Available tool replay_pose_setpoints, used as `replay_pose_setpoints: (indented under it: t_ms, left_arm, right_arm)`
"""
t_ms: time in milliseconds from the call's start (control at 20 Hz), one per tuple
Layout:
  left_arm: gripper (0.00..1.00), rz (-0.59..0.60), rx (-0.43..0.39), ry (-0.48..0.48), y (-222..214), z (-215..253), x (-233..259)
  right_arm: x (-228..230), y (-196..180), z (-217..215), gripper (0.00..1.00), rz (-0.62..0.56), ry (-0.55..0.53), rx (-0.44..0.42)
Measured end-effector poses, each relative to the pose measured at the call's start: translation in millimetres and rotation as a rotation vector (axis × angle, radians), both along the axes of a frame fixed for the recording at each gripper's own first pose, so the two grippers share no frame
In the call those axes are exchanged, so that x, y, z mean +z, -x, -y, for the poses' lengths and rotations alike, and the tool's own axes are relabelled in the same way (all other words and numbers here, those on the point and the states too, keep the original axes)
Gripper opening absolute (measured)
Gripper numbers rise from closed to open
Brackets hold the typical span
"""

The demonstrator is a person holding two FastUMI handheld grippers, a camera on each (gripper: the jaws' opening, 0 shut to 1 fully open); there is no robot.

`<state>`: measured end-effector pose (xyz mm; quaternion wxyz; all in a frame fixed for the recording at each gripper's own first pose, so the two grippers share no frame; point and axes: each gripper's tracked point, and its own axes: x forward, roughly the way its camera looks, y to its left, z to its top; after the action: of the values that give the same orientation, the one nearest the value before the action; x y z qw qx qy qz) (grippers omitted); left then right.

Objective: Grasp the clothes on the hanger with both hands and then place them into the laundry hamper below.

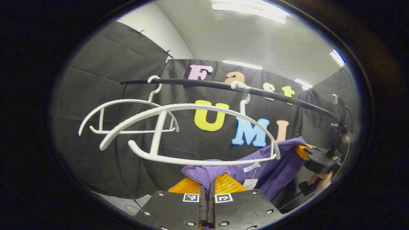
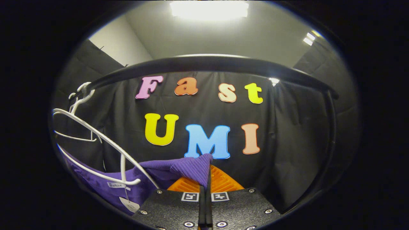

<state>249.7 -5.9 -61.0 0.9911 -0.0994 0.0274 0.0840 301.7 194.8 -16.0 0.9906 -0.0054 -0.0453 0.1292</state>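
Up close, my left tongs (image 1: 207,187) are clamped on a fold of the purple sweater (image 1: 274,163), and my right tongs (image 2: 207,179) pinch its other corner. Between the two, the sweater hangs slack below the white hanger (image 1: 179,134). Above and beyond both tongs, that hanger and a second white hanger (image 1: 124,116) hook over the black rail (image 1: 287,99).

Black cloth walls (image 2: 287,127) (creased) under bright ceiling lights (image 2: 209,9).
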Motion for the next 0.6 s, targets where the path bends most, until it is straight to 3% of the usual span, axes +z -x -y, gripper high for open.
replay_pose_setpoints:
  t_ms: [200, 250, 550, 600]
  left_arm:
    - [0.08, -0.003, -0.032, -0.023, -16, 27, 3]
    - [0.02, -0.003, -0.048, -0.036, -18, 36, 4]
    - [0.02, -0.006, -0.117, -0.05, -15, 50, 5]
    - [0.08, -0.009, -0.124, -0.043, -5, 49, 4]
  right_arm:
    - [-18, 9, 2, 0.0, -0.012, 0.039, 0.019]
    - [-22, 12, 4, 0.0, -0.02, 0.04, 0.024]
    - [-35, 30, 25, 0.0, -0.075, 0.019, 0.0]
    - [-37, 35, 28, 0.0, -0.089, 0.016, -0.004]
